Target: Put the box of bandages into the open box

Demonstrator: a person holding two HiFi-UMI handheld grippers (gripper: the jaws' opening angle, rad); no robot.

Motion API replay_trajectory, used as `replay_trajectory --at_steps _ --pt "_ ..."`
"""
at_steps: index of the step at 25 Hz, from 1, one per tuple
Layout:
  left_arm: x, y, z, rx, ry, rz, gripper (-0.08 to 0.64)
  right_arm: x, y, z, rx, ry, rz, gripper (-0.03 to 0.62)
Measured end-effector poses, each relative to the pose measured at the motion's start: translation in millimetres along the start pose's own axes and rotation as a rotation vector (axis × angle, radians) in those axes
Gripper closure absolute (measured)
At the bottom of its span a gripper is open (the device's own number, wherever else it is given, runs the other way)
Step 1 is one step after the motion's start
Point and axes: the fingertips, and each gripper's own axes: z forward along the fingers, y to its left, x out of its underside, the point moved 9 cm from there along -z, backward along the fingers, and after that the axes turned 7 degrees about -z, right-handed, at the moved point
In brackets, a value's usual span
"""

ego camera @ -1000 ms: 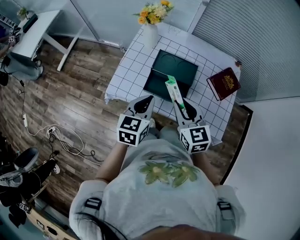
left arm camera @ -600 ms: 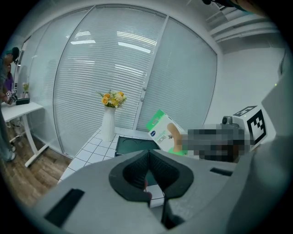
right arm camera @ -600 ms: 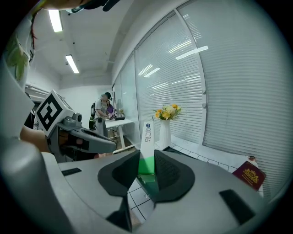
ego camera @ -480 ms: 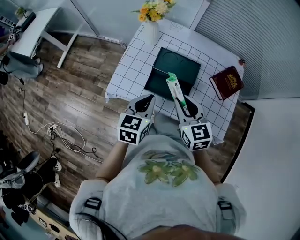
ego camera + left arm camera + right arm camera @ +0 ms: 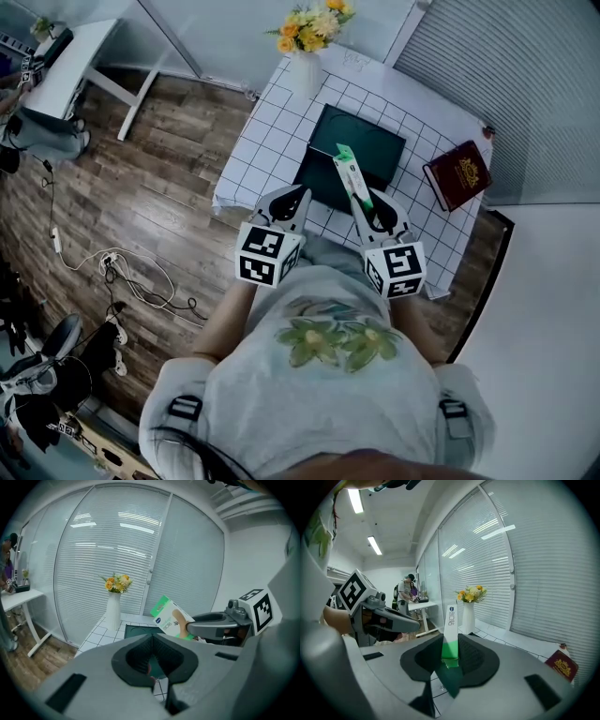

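1. The right gripper (image 5: 373,212) pinches the box of bandages (image 5: 349,174) by its green near end, jaws pressed on its two broad faces.
2. Just to its left, the left gripper (image 5: 287,202) has its jaws pressed together with nothing between them.
3. The bandage box's long axis runs straight out along the claw's jaws. Its white end points forward and tilts upward, held in the air.
4. Ahead of and below the claw lies the open box (image 5: 377,142) on the tiled table (image 5: 267,131). The carry seems under way; next, reach forward, lower the box over the hollow, then spread the jaws.
5. Farther ahead stands a vase of flowers (image 5: 307,58); ahead to the right lies a red book (image 5: 459,174).
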Motion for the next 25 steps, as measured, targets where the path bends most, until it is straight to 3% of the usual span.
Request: replay_trajectory --at_steps 12,25 --pt "-11.4 16.0 27.0 -0.016 0.025 0.022 0.549 1.4 -12.3 25.9 -0.027 0.035 -0.009 0.502" --pt "-11.6 31.6 46.4 -0.037 0.049 -0.028 0.549 15.7 -18.5 50.6 -0.045 0.106 -0.076 0.502"
